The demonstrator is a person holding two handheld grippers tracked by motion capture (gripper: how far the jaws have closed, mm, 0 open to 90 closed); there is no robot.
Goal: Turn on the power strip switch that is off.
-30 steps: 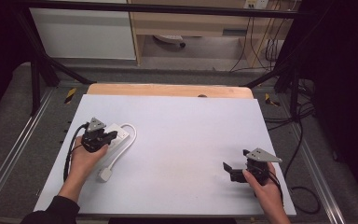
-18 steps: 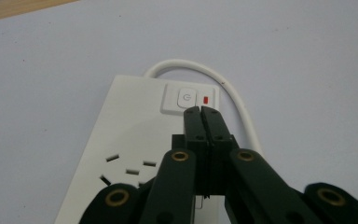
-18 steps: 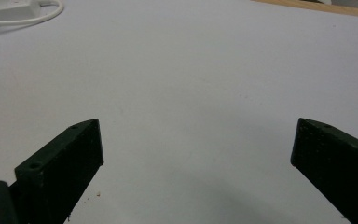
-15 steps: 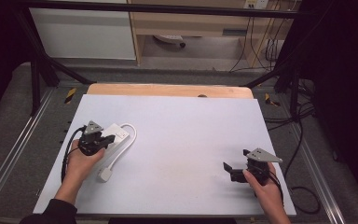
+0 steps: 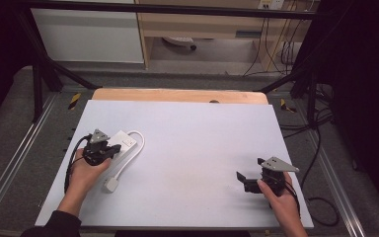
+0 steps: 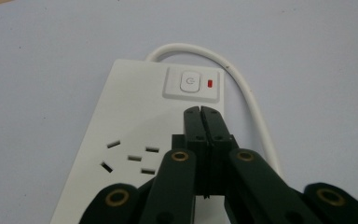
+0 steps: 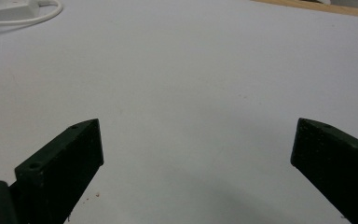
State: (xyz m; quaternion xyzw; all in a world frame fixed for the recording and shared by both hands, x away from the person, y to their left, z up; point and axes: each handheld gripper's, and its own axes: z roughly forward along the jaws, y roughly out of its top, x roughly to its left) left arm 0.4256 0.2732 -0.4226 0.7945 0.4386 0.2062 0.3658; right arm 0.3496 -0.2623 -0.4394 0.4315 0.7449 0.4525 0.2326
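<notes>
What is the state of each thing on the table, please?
Power strip: lies flat, sockets empty, red light by the switch.
Switch: not touched, the closed jaws just short of it.
Cord: loose, curls round to the plug.
Plug: lies on the table, in no socket.
Left gripper: shut, empty, over the strip.
Right gripper: open, empty.

A large pale grey rectangular tabletop sheet point(image 5: 192, 148) is lying over a light wooden board point(image 5: 177, 95), whose far edge is showing beyond it. Black metal frame bars point(image 5: 39, 74) are flanking the table, black cables point(image 5: 321, 148) are trailing across the grey floor at right, and a white cabinet point(image 5: 86, 34) is standing behind.
</notes>
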